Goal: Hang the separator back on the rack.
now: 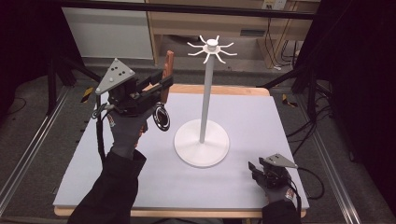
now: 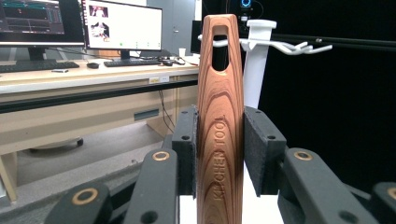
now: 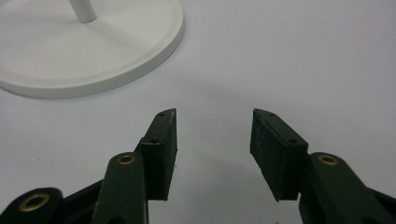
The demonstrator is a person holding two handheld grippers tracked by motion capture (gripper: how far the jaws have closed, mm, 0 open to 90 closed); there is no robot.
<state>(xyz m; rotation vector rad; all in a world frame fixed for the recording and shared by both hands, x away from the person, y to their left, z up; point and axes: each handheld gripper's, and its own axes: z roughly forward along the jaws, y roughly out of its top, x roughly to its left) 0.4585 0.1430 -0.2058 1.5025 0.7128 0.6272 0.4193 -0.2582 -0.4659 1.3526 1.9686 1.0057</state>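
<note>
A kitchen tool with a wooden handle [image 1: 167, 64] and a black round head [image 1: 162, 116] is held upright above the table's left side. My left gripper [image 1: 163, 85] is shut on the handle [image 2: 220, 116], whose hanging slot points up; the pads [image 2: 187, 149] press both sides. A white stand [image 1: 205, 93] with a round base [image 1: 201, 142] and several hooks [image 1: 212, 48] on top rises at the table's centre, right of the tool. The hooks [image 2: 280, 45] lie just behind the handle's top. My right gripper [image 1: 253, 169] rests open at the front right, near the base [image 3: 93, 51], with nothing between its fingers [image 3: 161, 149].
A white board [image 1: 261, 121] covers the table. Behind it stands a wooden desk [image 1: 210, 23] with monitors [image 2: 122, 23] and a keyboard [image 2: 133, 62]. Black curtains flank both sides, and metal rails [image 1: 28, 154] run along the floor.
</note>
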